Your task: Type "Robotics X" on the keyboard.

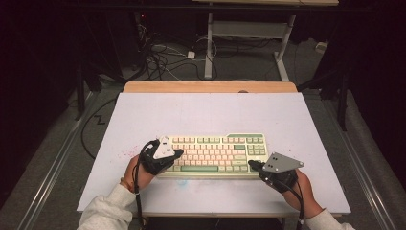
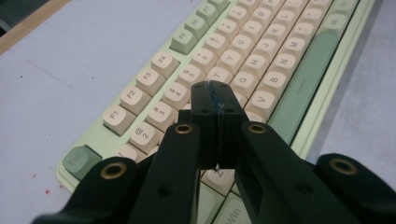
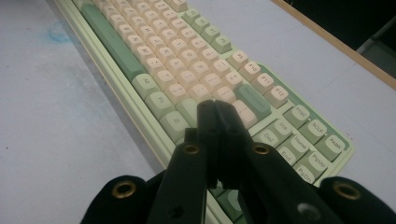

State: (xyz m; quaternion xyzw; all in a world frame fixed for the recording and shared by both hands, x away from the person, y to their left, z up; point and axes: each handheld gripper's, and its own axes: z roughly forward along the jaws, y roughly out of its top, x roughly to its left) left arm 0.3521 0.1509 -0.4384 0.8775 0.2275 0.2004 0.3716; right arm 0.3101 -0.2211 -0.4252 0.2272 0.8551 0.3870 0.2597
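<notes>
- High view: a cream-and-green keyboard (image 1: 218,154) lies on the white table top (image 1: 201,112), a little toward six o'clock from the board's middle, long side running from nine to three o'clock.
- High view: the left gripper (image 1: 178,153) sits at the keyboard's nine o'clock end, its tip pointing toward three o'clock over the leftmost keys; the left hand (image 1: 139,168) comes up from about seven o'clock.
- High view: the right gripper (image 1: 251,165) is at the keyboard's four o'clock corner, tip pointing toward nine o'clock; the right hand (image 1: 299,189) enters from five o'clock. Cables (image 1: 163,60) lie on the floor at twelve o'clock beyond the table.
- Left gripper view: the jaws are clenched flat against each other with nothing between them, the tip over the letter keys near R and T. The Esc key (image 2: 77,160) is at eight o'clock, the green space bar (image 2: 306,84) at two o'clock.
- Right gripper view: the jaws are pressed together, empty, the tip above the keys beside the long green Enter key (image 3: 252,100). The space bar runs toward eleven o'clock; the navigation keys (image 3: 299,140) lie at four o'clock. Whether either tip touches a key I cannot tell.
</notes>
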